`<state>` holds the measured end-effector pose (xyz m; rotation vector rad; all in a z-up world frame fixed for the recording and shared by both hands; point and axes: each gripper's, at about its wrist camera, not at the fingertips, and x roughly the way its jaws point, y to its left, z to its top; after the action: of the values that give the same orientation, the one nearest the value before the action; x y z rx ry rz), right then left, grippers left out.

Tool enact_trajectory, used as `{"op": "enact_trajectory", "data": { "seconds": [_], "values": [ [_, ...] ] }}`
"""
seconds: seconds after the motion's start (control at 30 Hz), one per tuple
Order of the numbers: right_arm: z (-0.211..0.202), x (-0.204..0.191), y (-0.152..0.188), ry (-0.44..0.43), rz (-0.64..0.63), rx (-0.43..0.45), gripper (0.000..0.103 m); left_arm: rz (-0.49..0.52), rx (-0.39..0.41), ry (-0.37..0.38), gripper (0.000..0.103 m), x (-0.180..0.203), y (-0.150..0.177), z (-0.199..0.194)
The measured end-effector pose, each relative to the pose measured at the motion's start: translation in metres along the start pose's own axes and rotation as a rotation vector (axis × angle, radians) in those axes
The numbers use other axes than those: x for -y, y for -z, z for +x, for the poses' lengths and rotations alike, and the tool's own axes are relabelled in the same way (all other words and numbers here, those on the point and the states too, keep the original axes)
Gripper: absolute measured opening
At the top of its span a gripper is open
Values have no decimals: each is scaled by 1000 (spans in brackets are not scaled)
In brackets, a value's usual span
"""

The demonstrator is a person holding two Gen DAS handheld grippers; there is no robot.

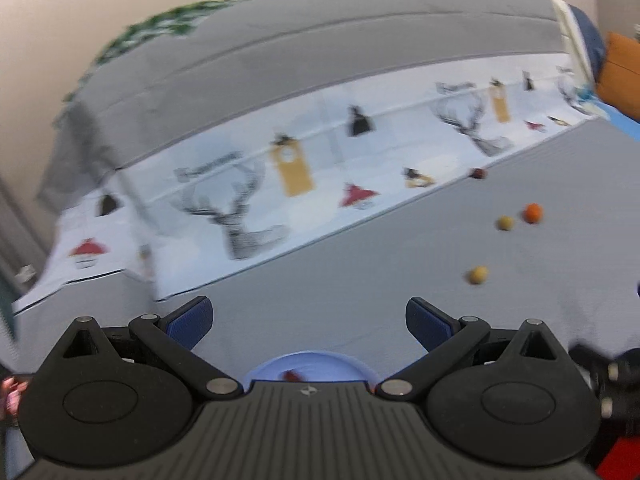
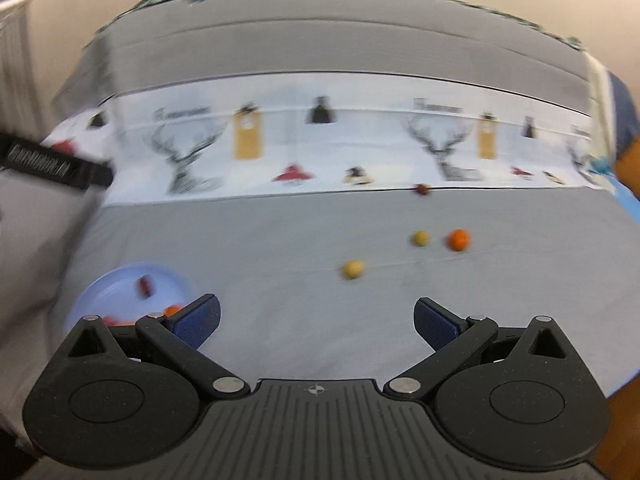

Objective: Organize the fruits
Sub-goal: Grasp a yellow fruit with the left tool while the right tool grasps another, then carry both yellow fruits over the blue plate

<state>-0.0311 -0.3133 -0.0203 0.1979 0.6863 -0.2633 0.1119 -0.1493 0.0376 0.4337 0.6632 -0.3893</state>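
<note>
A: From your left wrist camera, what do you have?

B: Your left gripper (image 1: pixel 308 322) has its blue pads spread wide with nothing between them. Just beneath it, half hidden by the gripper body, sits the pale blue plate (image 1: pixel 320 360) with a reddish fruit on it. Ahead and to the right, on the grey bed sheet (image 1: pixel 360 272), lie a yellow fruit (image 1: pixel 477 275), a second yellowish one (image 1: pixel 505 223) and an orange fruit (image 1: pixel 532 213) beside it; a dark red fruit (image 1: pixel 478 173) rests farther off at the edge of the white printed cloth (image 1: pixel 320 160). Beyond that, a grey blanket (image 1: pixel 320 52) and a cream wall (image 1: pixel 60 20).

A: And the right wrist camera?

B: Your right gripper (image 2: pixel 317 320) is also spread apart and empty. The plate (image 2: pixel 108 284) is down to its left, holding a red piece (image 2: pixel 145 285) and orange fruits (image 2: pixel 173 310) partly behind the left finger. The yellow fruit (image 2: pixel 353 269) lies ahead, the other two farther right, the dark red one at the cloth's edge. Everything is motion-blurred.
</note>
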Motion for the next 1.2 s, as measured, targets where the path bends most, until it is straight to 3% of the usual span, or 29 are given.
{"op": "enact_trajectory", "data": {
  "seconds": [0.23,0.4,0.67,0.87,0.9,0.97,1.0,1.07,1.2],
  "values": [
    [52,83,-20,101,108,10,102,18,-90,167,103,67,-18,69],
    [114,125,-27,138,110,-26,102,72,-156,212,103,114,-21,132],
    [231,141,-36,-53,44,-119,102,182,-190,273,103,168,-15,223],
    [302,143,-31,-89,6,-176,97,239,-170,309,102,187,-14,266],
    [309,144,-30,-87,10,-179,96,242,-160,322,98,187,-15,270],
    [320,146,-29,-85,6,-153,89,240,-151,362,67,188,-17,274],
    [323,144,-28,-79,-19,-130,80,241,-156,377,28,189,-18,275],
    [325,139,-27,-40,-90,-107,25,205,-161,423,25,186,-19,273],
    [312,143,-28,-42,-35,-99,26,149,-160,437,25,174,-20,254]
  ]
}}
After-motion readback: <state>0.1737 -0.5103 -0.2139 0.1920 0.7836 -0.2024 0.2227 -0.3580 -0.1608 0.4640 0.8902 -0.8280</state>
